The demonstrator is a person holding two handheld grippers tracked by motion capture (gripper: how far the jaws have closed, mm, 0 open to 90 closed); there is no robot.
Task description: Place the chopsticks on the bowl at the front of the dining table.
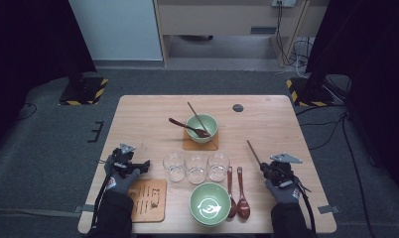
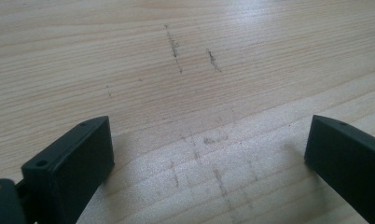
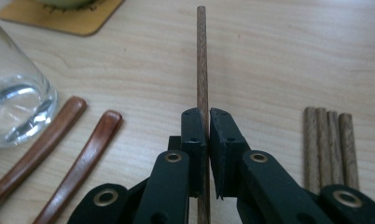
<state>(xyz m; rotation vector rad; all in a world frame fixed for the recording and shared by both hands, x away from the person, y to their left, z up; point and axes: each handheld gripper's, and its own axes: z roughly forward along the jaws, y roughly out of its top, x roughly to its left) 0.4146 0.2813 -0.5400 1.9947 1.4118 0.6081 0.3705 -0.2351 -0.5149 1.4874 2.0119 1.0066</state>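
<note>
Gripping a single wooden chopstick [image 3: 202, 60] near its lower part, the right tool [image 3: 208, 114] has its jaws closed tight on it, and the stick points forward above the bench [image 3: 279, 56], just right of two wooden spoons [image 3: 78, 154]. Such a chopstick is probably light, stiff and smooth, so it can turn or slide between the pads; a hold nearer to the middle seems more steady. Four more chopsticks [image 3: 329, 144] lie beside. The left tool [image 2: 209, 154] stands wide open and empty over bare wood.
</note>
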